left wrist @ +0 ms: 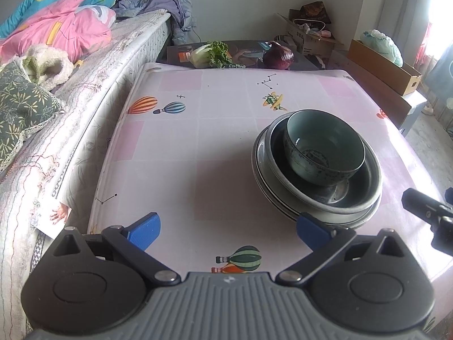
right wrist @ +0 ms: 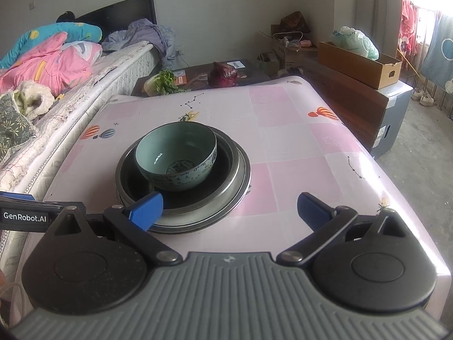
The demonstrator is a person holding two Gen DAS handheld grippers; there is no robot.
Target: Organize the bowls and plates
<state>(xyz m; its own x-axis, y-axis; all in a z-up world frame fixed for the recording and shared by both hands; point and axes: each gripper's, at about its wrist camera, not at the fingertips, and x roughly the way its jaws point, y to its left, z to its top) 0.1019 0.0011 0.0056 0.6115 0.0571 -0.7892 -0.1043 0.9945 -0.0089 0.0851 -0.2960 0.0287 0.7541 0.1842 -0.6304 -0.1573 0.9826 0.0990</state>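
A teal patterned bowl point(left wrist: 324, 147) point(right wrist: 177, 155) sits tilted inside a dark metal bowl point(left wrist: 359, 195) point(right wrist: 226, 187), which rests on a stack of grey plates point(left wrist: 262, 175) point(right wrist: 243, 181) on the table. My left gripper point(left wrist: 228, 231) is open and empty, just near and left of the stack; its right finger point(left wrist: 311, 231) overlaps the stack's near rim. My right gripper point(right wrist: 230, 212) is open and empty, near and right of the stack; its left finger point(right wrist: 145, 211) overlaps the near rim.
The table has a pink balloon-print cloth point(left wrist: 198, 141) point(right wrist: 297, 147). A bed point(left wrist: 93, 65) runs along its left side. A cabbage point(left wrist: 209, 53) and a red cabbage point(left wrist: 279, 55) lie on a dark board beyond the far edge. Cardboard boxes point(right wrist: 359, 65) stand at the right.
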